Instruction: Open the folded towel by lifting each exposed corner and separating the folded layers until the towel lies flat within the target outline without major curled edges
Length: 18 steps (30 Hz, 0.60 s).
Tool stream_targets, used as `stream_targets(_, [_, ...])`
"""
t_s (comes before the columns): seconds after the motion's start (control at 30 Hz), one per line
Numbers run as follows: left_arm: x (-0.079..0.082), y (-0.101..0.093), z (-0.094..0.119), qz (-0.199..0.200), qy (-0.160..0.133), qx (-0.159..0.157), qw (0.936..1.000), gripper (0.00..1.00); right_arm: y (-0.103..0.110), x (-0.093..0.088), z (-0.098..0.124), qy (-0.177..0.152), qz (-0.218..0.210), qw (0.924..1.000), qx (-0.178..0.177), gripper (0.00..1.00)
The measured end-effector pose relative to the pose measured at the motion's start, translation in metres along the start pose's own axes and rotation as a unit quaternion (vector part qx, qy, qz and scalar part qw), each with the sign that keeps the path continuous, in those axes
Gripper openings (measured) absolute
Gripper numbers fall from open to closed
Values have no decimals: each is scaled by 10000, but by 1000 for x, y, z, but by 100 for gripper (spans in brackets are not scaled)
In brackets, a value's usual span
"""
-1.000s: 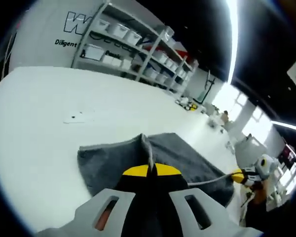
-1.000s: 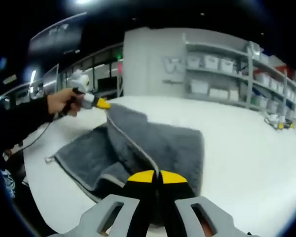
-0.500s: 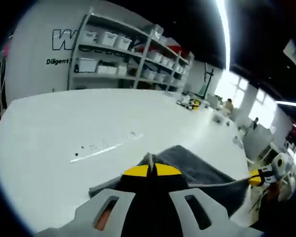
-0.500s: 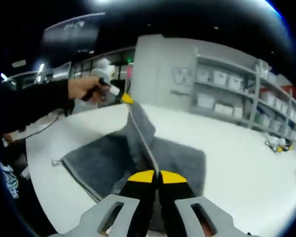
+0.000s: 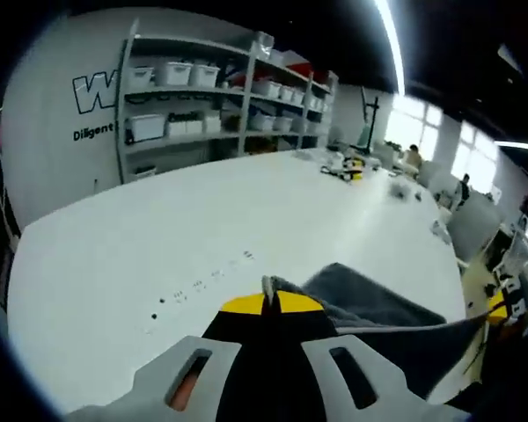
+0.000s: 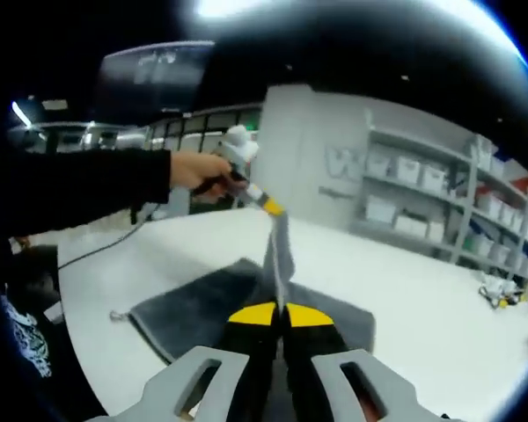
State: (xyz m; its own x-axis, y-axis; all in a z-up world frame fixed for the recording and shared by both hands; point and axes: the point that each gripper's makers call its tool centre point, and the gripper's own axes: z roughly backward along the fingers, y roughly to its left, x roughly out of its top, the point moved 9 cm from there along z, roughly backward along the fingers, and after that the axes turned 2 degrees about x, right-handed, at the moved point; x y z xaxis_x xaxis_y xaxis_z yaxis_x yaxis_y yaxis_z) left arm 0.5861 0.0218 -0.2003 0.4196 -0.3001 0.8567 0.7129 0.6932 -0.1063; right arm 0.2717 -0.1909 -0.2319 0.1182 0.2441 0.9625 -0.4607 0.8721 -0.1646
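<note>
- Towel (image 5: 378,308), left gripper view: near part hidden behind the left gripper (image 5: 265,303); right end runs under the dark rim area.
- Towel, right gripper view: near edge hidden behind the right gripper (image 6: 280,314); pinched hem unreadable between the closed yellow tips.
- Wall lettering (image 5: 92,92): cut off by shelving (image 5: 220,88); only "W" and "Diligent" legible.
- Bins on the shelving: contents too small to tell.
- Small items (image 5: 348,167) on far table (image 5: 158,246): unidentifiable.
- Dotted marks (image 5: 202,281) on the table: too faint to read.

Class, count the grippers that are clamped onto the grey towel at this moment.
2: the right gripper pinches the towel edge nearest its camera; the left gripper pinches the raised far corner.
</note>
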Motion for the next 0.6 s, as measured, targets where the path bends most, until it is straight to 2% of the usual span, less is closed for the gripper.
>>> stream_targets(0.07, [3,0,0,-64,51,-6,10000,1,8,4,1,-15,104,9999,74,0])
stream_targets(0.13, [7,-6,-4,-109,229,-30,9997,1,12,6,2,-25,170,9998,102,0])
stream_targets(0.23, [8,-12,-6,8,603,-2,9982,1,18,10,4,-69,240,9996,144,0])
stream_targets(0.33, [10,-15,-11,326,1019,59,9942,1,24,13,2,-110,275,9995,146,0])
stream_targets(0.47, [14,-15,-14,217,1347,280,9903,1,32,11,-4,-134,231,9993,258,0])
stream_targets(0.6, [15,-25,-10,119,1375,422,9895,1,42,10,-7,-205,171,9988,416,0])
